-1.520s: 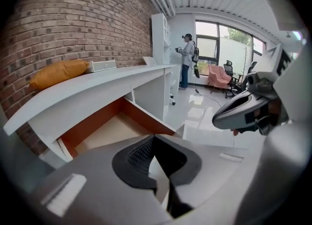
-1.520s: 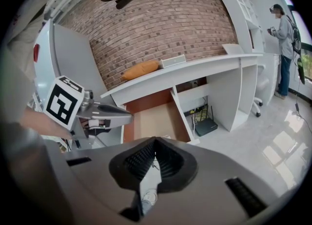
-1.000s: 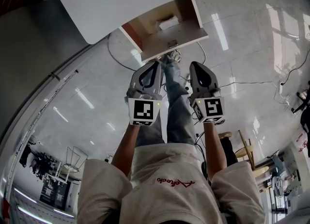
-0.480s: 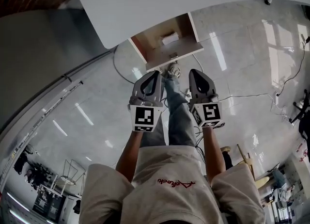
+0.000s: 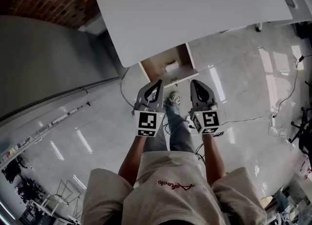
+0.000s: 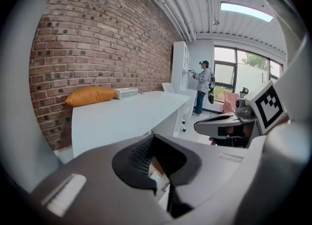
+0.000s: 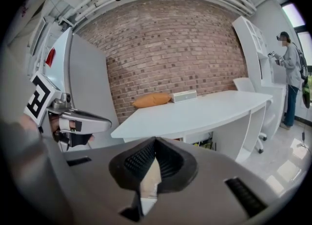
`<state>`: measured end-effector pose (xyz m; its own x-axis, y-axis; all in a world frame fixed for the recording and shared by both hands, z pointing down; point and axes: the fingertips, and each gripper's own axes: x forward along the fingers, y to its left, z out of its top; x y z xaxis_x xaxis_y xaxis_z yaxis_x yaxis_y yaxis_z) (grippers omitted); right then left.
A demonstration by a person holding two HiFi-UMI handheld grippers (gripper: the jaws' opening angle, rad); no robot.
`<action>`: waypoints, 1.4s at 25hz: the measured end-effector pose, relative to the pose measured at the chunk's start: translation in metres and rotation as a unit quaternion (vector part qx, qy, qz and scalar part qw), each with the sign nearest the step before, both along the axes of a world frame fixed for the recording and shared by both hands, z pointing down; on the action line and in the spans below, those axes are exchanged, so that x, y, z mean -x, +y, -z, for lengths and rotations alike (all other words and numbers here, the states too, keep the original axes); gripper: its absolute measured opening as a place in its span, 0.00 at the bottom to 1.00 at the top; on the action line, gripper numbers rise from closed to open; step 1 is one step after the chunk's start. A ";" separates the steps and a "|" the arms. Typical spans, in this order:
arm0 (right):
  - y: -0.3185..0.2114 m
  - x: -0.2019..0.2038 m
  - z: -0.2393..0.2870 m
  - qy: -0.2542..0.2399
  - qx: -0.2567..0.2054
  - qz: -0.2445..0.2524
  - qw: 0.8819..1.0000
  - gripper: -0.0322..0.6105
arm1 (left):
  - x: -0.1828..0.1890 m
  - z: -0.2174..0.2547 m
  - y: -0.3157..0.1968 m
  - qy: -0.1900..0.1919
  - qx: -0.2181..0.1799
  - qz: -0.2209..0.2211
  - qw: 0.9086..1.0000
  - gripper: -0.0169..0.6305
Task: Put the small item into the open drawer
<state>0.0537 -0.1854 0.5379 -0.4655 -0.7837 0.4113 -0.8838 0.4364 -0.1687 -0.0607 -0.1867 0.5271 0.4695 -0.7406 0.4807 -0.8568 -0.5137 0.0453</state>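
pulled back since a second ago: small item [image 5: 171,66] and drawer [image 5: 155,68] now sit smaller and further off in head view, and much more of the white desk [image 5: 195,14] is in frame. both grippers hold the same side-by-side pose.

small item = white box lying inside the open drawer, near its back, under the desk edge. nothing is touching it. the drawer is still pulled out.

left gripper [image 5: 157,84]: jaws fully together in its own view, nothing between the pads. right gripper [image 5: 194,84]: same, pads meeting, empty. the tan/white sliver seen past each pair of pads reads as background, not a held thing. both are level, pointing at the desk, well apart from the drawer.

step: my read is the placement is done and this is the retreat. nothing in the task sentence is left. closing the drawer isn't asked, and it would mean stepping back in and pushing the front panel with closed jaws.

writing: red script on the person's shirt [image 5: 173,182], can't read it from this angle. marker cube [image 5: 147,123] on each gripper shows black/white squares only, no text. pale box [image 6: 126,92] beside the orange cushion [image 6: 90,95] on the desk, by the brick wall [image 6: 97,39]: no legible label.
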 end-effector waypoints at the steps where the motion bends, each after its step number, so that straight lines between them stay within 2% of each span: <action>1: -0.004 0.001 0.010 0.000 -0.011 0.001 1.000 0.07 | 0.001 0.009 -0.003 0.001 -0.007 0.002 1.000 0.04; 4: -0.013 0.002 0.037 0.001 -0.038 0.004 0.999 0.07 | 0.000 0.033 -0.011 0.005 -0.024 0.005 1.000 0.04; 13: -0.016 -0.008 0.094 0.015 -0.069 0.007 0.997 0.07 | -0.002 0.087 -0.016 0.015 -0.048 0.016 0.999 0.04; 24: -0.029 -0.018 0.168 0.018 -0.128 0.003 0.992 0.07 | -0.003 0.147 -0.025 0.016 -0.083 0.022 0.996 0.04; 35: -0.035 -0.025 0.212 0.022 -0.165 -0.007 0.986 0.07 | 0.002 0.186 -0.034 0.031 -0.109 0.028 0.993 0.04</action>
<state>0.0784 -0.2203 0.3256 -0.4404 -0.8847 0.1531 -0.8938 0.4481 0.0185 -0.0625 -0.2208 0.3407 0.4483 -0.8495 0.2780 -0.8833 -0.4687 -0.0079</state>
